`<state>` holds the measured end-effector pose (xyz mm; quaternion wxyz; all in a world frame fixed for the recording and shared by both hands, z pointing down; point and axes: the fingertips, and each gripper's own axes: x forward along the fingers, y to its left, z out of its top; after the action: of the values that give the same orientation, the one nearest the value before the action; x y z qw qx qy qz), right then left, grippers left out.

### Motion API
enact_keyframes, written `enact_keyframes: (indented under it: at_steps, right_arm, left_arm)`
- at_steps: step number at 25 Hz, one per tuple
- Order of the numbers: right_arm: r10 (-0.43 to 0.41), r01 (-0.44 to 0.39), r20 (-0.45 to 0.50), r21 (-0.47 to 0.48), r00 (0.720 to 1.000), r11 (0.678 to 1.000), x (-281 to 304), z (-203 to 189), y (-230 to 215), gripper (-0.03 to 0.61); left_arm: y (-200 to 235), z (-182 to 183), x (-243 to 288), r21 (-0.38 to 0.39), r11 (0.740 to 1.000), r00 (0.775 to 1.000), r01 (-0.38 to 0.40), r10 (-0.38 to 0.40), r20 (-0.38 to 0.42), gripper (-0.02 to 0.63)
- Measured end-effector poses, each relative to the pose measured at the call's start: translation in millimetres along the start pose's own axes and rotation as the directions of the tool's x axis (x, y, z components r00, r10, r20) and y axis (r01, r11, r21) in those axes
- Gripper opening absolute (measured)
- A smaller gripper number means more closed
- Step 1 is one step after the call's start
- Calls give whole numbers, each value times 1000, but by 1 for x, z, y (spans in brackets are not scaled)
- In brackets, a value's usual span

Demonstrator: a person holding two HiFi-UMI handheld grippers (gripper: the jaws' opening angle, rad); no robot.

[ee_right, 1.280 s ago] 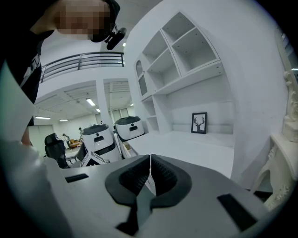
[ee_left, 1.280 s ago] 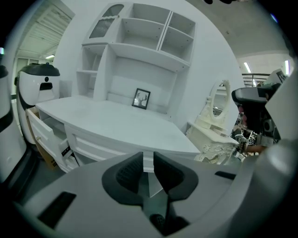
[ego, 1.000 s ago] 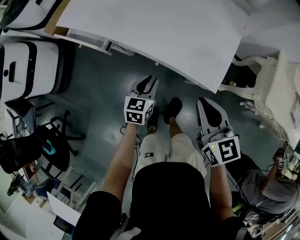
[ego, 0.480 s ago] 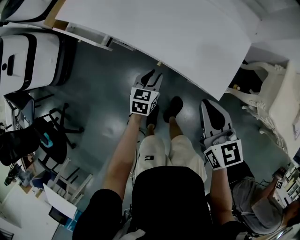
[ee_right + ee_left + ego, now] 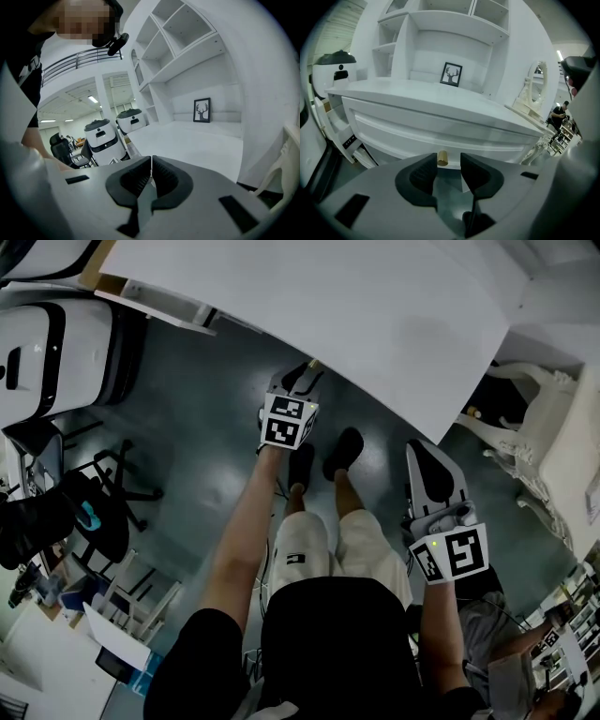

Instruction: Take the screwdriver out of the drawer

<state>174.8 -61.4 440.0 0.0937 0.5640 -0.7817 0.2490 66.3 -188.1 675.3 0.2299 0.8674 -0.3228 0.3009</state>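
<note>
We are seeing one white drawer [image 5: 440, 129] with one brass knob [image 5: 442, 158] just beyond our left gripper's [image 5: 449, 162] tips; its jaws, just opening, are standing apart, empty; our right gripper [image 5: 151, 165] is pressing its jaws together.

deer picture [image 5: 452, 74], black office chair [image 5: 98, 526]

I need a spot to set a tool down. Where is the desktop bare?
The desktop is bare from its left end to the ornate mirror, in front of the deer picture. Crowded only at the right end.
</note>
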Motion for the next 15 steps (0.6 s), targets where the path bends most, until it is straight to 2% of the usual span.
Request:
enact_keyframes:
  at_steps: [10, 15]
  right_arm:
    - [-9, 9, -19, 13, 1000, 1000, 7, -9, -18, 24]
    - [-8, 8, -22, 17, 1000, 1000, 8, -11, -22, 23]
  left_arm:
    - [7, -2, 30, 11, 1000, 1000, -18, 19, -25, 154]
    - [6, -1, 36, 20, 1000, 999, -21, 22, -23, 130]
